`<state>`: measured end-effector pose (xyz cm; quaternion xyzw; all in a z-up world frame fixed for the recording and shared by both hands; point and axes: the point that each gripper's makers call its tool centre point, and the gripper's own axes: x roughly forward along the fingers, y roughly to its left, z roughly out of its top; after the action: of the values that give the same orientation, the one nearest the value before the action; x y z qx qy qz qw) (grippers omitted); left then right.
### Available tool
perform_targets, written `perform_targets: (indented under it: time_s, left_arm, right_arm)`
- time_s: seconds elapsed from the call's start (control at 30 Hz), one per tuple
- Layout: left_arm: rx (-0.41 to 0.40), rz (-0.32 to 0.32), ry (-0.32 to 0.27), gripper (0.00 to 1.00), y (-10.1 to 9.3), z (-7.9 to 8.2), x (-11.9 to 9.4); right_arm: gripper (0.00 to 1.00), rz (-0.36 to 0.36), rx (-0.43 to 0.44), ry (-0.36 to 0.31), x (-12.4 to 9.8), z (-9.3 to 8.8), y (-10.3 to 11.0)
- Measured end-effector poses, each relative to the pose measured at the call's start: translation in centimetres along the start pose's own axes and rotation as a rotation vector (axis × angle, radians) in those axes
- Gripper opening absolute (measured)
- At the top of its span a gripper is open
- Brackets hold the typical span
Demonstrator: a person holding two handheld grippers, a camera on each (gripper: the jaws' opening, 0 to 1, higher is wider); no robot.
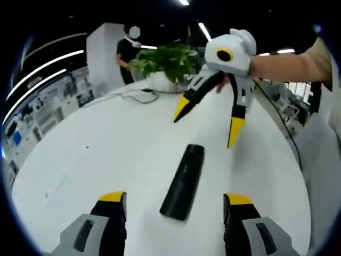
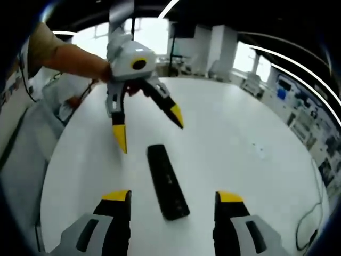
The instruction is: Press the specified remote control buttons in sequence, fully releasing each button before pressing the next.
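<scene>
A black remote control [image 1: 184,181] [image 2: 167,181] is lying flat on the white round table [image 1: 106,154] [image 2: 240,138], between the two grippers and touched by neither. The left gripper [image 1: 173,205] [image 2: 148,129] is being held with its jaws spread apart. The right gripper [image 2: 171,205] [image 1: 209,122] is likewise being held released, above the remote's far end. A potted plant [image 1: 165,61] is standing at the table's far edge.

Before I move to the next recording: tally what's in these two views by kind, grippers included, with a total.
Remote control: 1, black, lying flat on the white table
Hand-held gripper: 2, left hand-held gripper and right hand-held gripper, both with jaws spread, neither touching the remote
Potted plant: 1, at the table's far edge
Cable: 1, beside the plant
Total: 5
</scene>
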<state>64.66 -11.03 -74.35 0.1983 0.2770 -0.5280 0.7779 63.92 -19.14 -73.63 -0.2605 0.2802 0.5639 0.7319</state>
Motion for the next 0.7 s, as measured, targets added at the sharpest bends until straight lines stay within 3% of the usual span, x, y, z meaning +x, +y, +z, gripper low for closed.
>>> perform_targets:
  time_s: [0.6,0.7]
  left_arm:
    - [0.06,-0.051,0.09,0.67,-0.4,-0.7,2.1]
    - [0.065,-0.073,0.1,0.62,-0.7,-0.5,2.4]
  right_arm:
    - [0.51,0.055,-0.016,0.084,2.6,-1.3,-0.3]
    - [0.49,0.064,-0.021,0.101,3.0,-1.5,-0.4]
